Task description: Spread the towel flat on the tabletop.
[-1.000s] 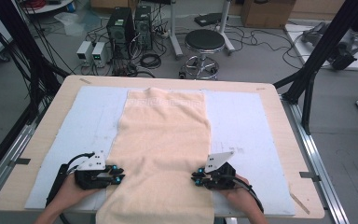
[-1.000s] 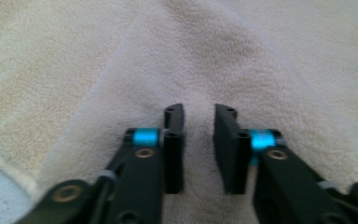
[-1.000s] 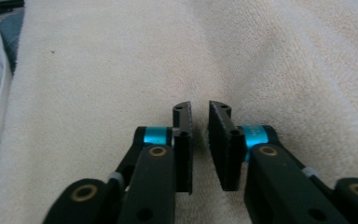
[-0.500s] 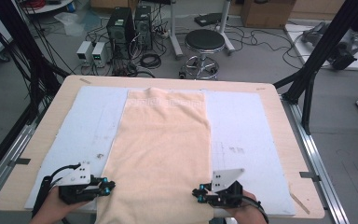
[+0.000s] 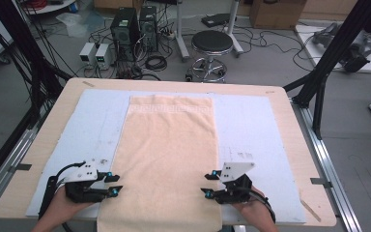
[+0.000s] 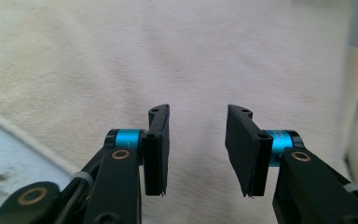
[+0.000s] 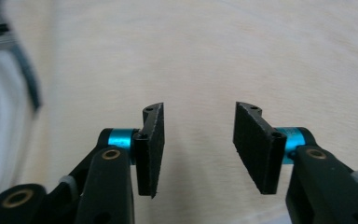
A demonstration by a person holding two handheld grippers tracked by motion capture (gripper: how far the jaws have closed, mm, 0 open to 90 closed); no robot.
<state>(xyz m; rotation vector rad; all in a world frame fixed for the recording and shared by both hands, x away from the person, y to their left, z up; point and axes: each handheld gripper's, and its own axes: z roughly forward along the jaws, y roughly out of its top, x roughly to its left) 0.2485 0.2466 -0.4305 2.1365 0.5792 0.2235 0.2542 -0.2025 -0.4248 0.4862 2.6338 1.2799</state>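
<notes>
A cream towel (image 5: 169, 154) lies flat lengthwise on the pale blue mat (image 5: 256, 125), and its near end hangs over the table's front edge. My left gripper (image 5: 117, 183) sits at the towel's left edge near the front, pointing inward. My right gripper (image 5: 206, 184) sits at the towel's right edge, facing it. Both pairs of jaws have just been opening. In the left gripper view the left gripper (image 6: 198, 112) stands open over the towel (image 6: 191, 56) with nothing pinched. The right gripper (image 7: 199, 108) is likewise open above the towel (image 7: 214, 51).
The wooden table (image 5: 290, 121) carries the mat, with bare wood around it. On the floor beyond the far edge stand a round stool (image 5: 212, 43), computer towers (image 5: 125, 29) and many cables. Black frame posts (image 5: 328, 63) rise at the right.
Both grippers slid toward the near table edge along the towel's sides, then came slightly forward. Their jaws were shut earlier and have parted, letting go of the towel's edges.
</notes>
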